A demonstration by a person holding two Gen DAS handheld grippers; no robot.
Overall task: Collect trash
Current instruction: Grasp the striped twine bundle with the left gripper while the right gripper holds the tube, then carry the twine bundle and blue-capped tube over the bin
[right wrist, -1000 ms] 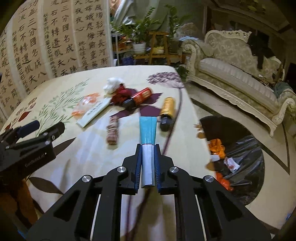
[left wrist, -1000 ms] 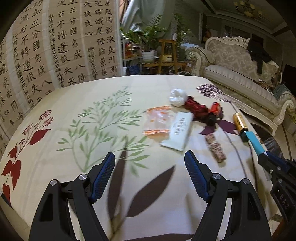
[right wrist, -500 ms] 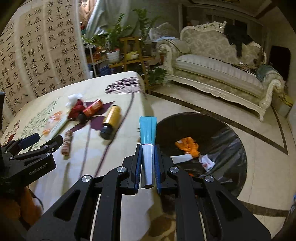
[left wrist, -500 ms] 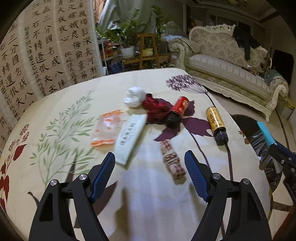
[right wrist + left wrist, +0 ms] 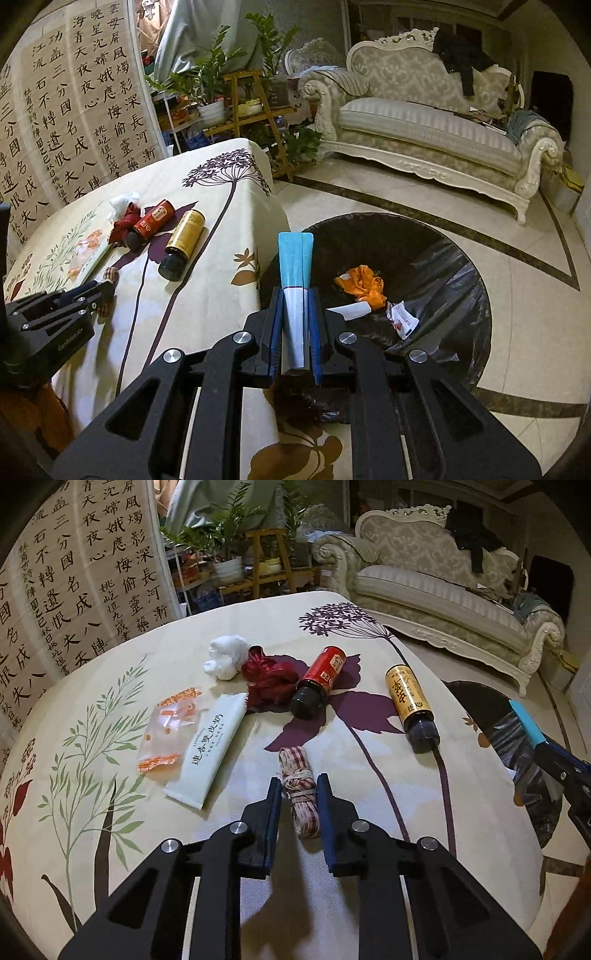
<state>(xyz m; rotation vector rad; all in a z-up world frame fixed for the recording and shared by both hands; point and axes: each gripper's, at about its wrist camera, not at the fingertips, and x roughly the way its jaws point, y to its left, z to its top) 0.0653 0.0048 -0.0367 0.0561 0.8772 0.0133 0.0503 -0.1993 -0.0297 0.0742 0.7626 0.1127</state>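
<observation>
Striped cord bundle [image 5: 300,792] on tablecloth; teal-white tube [image 5: 294,280] over bin.

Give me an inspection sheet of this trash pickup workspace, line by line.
Surface: floral tablecloth over the table.
Job's things: rope bundle, gold bottle, red bottle, white packet, orange wrapper, red cloth, white tissue; black-lined bin on the floor holding scraps.
Clutter: nothing seen.
Grippers: left gripper has just closed, jaws on the rope bundle; right gripper shut on blue-white tube, above the bin.
Cables: nothing seen.
Surroundings: sofa, plants, calligraphy screen.
</observation>
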